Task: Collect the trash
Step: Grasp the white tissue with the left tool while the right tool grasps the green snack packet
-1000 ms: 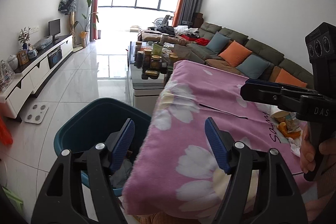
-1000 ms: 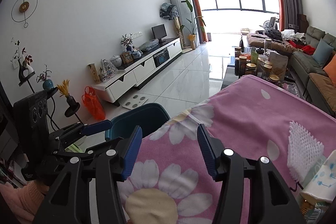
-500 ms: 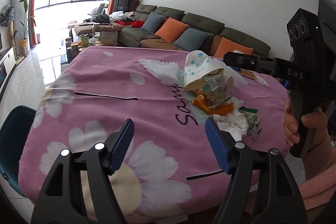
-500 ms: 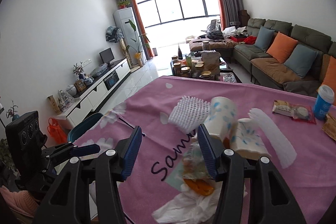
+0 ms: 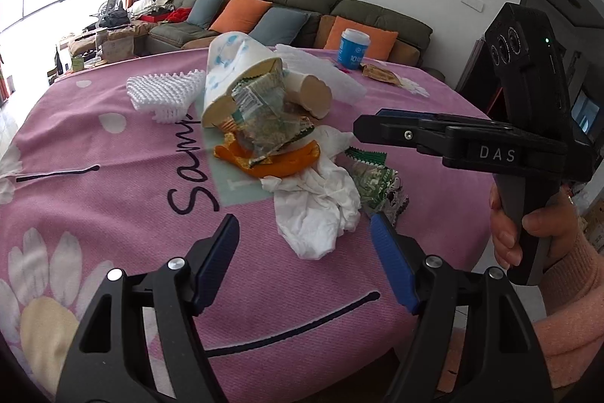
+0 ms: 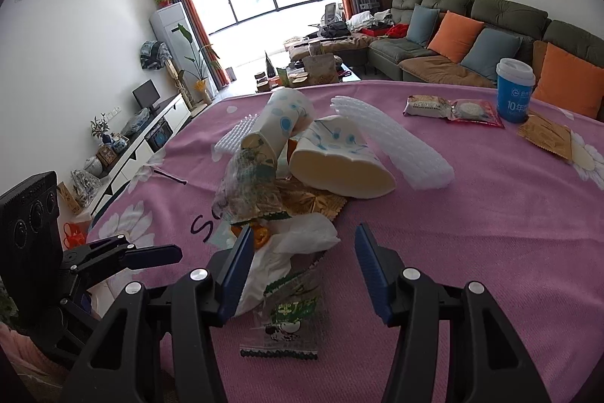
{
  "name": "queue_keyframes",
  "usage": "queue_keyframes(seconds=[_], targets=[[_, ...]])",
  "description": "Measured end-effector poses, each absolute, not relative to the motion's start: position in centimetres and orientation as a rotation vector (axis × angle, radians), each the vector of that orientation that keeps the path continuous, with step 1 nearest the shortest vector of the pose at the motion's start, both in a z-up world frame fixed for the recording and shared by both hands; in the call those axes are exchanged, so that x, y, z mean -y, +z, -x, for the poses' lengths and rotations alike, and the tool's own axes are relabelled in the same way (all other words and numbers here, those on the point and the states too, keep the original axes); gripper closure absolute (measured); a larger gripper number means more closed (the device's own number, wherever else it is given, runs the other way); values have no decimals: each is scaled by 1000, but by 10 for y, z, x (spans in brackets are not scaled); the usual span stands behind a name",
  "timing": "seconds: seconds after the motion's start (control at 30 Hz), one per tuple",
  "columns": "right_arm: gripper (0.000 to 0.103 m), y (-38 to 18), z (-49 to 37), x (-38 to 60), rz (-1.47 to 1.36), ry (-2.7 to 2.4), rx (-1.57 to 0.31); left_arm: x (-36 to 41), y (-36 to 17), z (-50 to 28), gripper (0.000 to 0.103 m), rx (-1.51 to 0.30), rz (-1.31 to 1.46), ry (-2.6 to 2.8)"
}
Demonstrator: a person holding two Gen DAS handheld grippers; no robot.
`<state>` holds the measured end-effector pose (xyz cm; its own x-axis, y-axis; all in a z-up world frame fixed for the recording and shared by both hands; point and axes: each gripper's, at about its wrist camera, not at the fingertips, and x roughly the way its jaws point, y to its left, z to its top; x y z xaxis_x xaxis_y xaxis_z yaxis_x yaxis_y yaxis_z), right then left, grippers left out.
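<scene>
We see a table under a pink flowered cloth; on it lie paper cups, wrappers, a crumpled tissue and a blue cup.

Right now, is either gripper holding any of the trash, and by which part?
Nothing is held. The left gripper and right gripper are both open, above the crumpled tissue and green snack wrapper.
</scene>
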<state>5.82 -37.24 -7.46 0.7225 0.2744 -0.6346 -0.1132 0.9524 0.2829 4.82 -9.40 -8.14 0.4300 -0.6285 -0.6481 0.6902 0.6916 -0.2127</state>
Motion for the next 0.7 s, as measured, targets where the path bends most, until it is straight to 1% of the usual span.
queue_keyframes(seconds=[0.13,0.33,0.4,0.43,0.5,0.53,0.57,0.6,0.67,0.7], targets=[[50,-86,-51,377,-258,227,-765,110,-91,-54,33,-806,-111,-820],[50,-96,-47,380,-281,247,-793,121,-98,-64,41,-831,-108,-809],[51,-97,-46,379,-284,255,-799,120,-99,-65,50,-839,-101,-814],[51,-97,-46,378,-284,260,-801,120,-97,-66,52,-839,-101,-813],[52,-99,-44,378,-289,268,-804,119,-97,-68,68,-849,-93,-830],[53,-99,-44,379,-294,273,-806,120,-98,-68,71,-855,-86,-836],[57,-100,-44,378,-295,276,-808,119,-98,-69,75,-856,-83,-839],[59,-99,-44,378,-296,282,-810,119,-98,-68,84,-855,-82,-841],[68,-100,-43,376,-297,296,-812,118,-99,-67,95,-858,-76,-847],[70,-99,-42,375,-294,300,-812,118,-99,-67,96,-859,-70,-854]])
